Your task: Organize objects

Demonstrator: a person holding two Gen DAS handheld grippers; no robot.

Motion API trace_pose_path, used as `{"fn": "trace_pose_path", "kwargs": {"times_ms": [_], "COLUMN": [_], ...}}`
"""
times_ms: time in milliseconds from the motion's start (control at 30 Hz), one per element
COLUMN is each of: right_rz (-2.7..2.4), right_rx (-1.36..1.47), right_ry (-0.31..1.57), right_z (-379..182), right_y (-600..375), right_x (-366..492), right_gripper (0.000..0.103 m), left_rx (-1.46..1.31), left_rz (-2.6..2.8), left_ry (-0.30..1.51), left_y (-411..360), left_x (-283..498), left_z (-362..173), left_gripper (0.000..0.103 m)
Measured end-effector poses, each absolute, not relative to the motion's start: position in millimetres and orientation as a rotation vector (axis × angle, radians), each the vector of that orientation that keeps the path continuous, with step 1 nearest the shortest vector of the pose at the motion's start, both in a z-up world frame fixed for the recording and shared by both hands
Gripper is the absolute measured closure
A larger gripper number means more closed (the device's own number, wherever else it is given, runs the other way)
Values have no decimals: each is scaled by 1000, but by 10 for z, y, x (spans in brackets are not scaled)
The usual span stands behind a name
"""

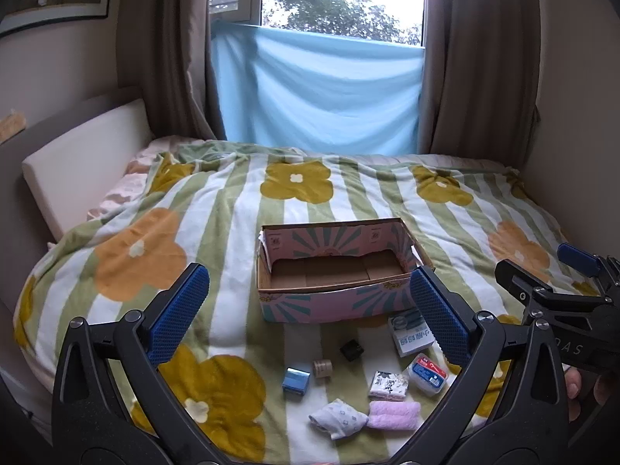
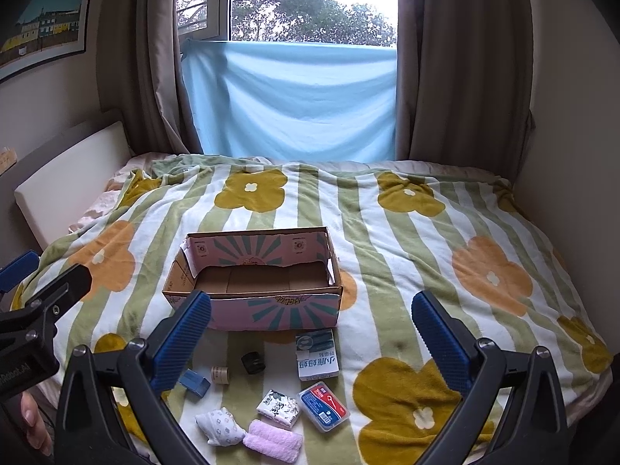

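i've got both claws hanging above the near edge of the bed, tilted down toward the cardboard box (image 1: pixel 335 271), which sits open and bare inside. the left claw (image 1: pixel 310 316) is spread as wide as it goes with nothing in it, and the right claw (image 2: pixel 312 335) is the same. everything to tidy lies on the blanket on my side of the box: the white carton (image 2: pixel 317 356) just beside its front right corner, the black cube (image 2: pixel 253 362), the tape roll (image 2: pixel 220 374) and the blue box (image 2: pixel 195 383) further back toward me, then the floral packet (image 2: pixel 278 407), the red-labelled case (image 2: pixel 323 406), the white sock (image 2: pixel 219 425) and the pink towel (image 2: pixel 273 441) nearest me. the carton's long axis points at the box. i judge the right claw nearer to it.
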State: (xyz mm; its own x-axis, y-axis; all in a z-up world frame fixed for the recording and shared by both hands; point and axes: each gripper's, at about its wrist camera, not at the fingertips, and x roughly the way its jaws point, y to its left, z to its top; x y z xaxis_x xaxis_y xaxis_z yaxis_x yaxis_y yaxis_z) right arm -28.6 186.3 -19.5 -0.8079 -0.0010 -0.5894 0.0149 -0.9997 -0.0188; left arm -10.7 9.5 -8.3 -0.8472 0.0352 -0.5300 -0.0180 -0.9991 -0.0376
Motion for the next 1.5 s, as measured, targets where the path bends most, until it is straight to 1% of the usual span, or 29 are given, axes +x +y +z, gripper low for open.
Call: {"fn": "trace_pose_path", "kwargs": {"times_ms": [800, 1500], "right_rz": [-2978, -2977], "right_rx": [977, 950], "right_ry": [25, 39], "right_z": [-203, -150], "right_y": [1870, 1869], "right_x": [-267, -153], "right_gripper": [1, 1], "left_rx": [-884, -863], "left_rz": [2992, 3001], "left_ry": [-62, -73], "left_y": [69, 10], "left_x": [-115, 27], "left_z": [-105, -104], "left_gripper": [0, 0]}}
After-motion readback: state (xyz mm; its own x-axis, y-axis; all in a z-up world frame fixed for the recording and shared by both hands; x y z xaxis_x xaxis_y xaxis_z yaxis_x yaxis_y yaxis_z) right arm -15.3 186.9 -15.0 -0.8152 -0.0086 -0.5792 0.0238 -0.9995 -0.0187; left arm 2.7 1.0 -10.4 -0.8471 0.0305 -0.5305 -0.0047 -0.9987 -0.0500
